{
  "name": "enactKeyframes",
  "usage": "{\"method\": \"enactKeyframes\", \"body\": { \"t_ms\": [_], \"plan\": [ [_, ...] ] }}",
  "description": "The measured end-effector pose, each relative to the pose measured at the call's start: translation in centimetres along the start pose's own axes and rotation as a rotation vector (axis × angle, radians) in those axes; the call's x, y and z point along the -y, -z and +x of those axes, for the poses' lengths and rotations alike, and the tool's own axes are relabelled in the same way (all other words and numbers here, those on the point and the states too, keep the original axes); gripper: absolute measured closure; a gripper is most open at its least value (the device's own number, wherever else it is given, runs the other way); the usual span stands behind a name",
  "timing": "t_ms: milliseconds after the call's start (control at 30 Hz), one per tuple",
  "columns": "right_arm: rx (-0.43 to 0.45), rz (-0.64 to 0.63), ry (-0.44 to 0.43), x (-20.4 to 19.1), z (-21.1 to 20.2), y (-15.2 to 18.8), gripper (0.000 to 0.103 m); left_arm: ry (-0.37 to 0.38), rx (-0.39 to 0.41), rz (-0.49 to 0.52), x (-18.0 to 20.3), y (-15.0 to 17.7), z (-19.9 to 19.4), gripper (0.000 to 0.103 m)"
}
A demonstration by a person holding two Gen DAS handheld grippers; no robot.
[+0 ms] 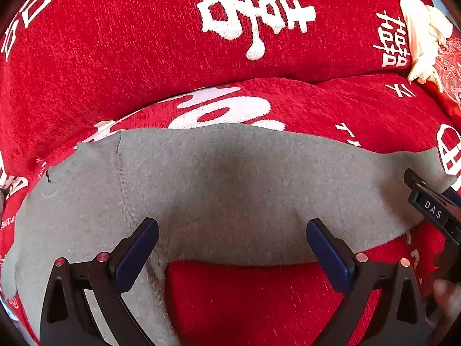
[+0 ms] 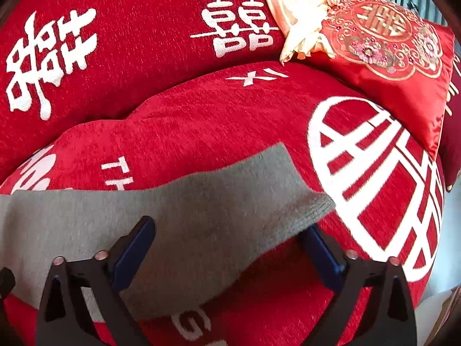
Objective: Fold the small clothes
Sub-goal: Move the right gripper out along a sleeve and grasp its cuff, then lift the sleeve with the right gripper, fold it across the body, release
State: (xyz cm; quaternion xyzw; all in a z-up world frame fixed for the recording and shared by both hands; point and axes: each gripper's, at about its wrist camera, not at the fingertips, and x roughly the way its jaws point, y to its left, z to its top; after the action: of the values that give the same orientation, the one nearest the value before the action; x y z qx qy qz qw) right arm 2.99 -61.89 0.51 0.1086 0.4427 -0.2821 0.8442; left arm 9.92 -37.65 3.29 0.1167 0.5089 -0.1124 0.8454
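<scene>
The grey sock [image 1: 230, 190] lies spread flat on the seat cushion of a red sofa [image 1: 115, 57], its long axis running side to side across the cushion. The ribbed cuff [image 2: 314, 204] points to the right; the seamed end lies to the left. No fold shows, so the folding looks barely begun. The left gripper [image 1: 232, 256] hangs over the sock's near edge, fingers spread wide and holding nothing. The right gripper [image 2: 230, 259] is equally open, straddling the cuff end. A cream garment [image 2: 299, 8] and embroidered cushion [image 2: 394, 46] sit well apart, behind.
</scene>
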Motion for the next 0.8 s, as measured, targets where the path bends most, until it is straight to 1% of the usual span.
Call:
{"method": "enactKeyframes", "body": {
  "t_ms": [33,67,100,133,200,233,267,300,333,500,633,800],
  "plan": [
    [0.003,-0.006,0.005,-0.1,0.1,-0.1,0.012,0.002,-0.001,0.0,0.0,0.0,0.1,0.001],
    [0.006,-0.012,0.008,-0.2,0.1,-0.1,0.019,0.003,-0.001,-0.001,0.0,-0.1,0.2,0.001],
    [0.012,-0.026,0.018,-0.3,0.1,-0.2,0.03,0.003,-0.002,-0.001,0.0,-0.1,0.3,0.001],
    [0.015,-0.037,0.029,-0.4,0.1,-0.2,0.037,0.003,-0.004,-0.003,0.0,-0.1,0.4,0.001],
    [0.019,-0.048,0.04,-0.4,0.1,-0.4,0.073,0.007,-0.007,-0.006,0.0,-0.2,0.5,0.001],
    [0.02,-0.04,0.028,-0.2,0.1,-0.4,0.081,0.006,-0.007,-0.007,0.0,-0.2,0.5,0.0],
    [0.018,-0.027,0.007,0.1,0.1,-0.5,0.092,0.006,-0.007,-0.007,0.0,-0.2,0.5,0.0],
    [0.016,-0.007,-0.016,0.5,-0.1,-0.5,0.094,0.005,-0.007,-0.006,0.0,-0.2,0.5,0.001],
    [0.022,0.004,-0.021,0.7,-0.2,-0.5,0.095,0.004,-0.007,-0.006,0.0,-0.2,0.5,0.001],
    [0.095,0.034,0.019,1.5,-2.1,-0.4,0.095,-0.004,-0.005,-0.008,-0.5,-0.1,0.1,0.001],
    [0.114,0.041,0.019,1.6,-3.3,-0.7,0.095,-0.004,-0.007,-0.02,-1.3,0.0,-0.4,0.001],
    [0.144,0.05,0.023,1.4,-5.1,-0.9,0.095,-0.001,0.012,-0.028,-2.6,0.3,-1.6,0.001]
  ]
}}
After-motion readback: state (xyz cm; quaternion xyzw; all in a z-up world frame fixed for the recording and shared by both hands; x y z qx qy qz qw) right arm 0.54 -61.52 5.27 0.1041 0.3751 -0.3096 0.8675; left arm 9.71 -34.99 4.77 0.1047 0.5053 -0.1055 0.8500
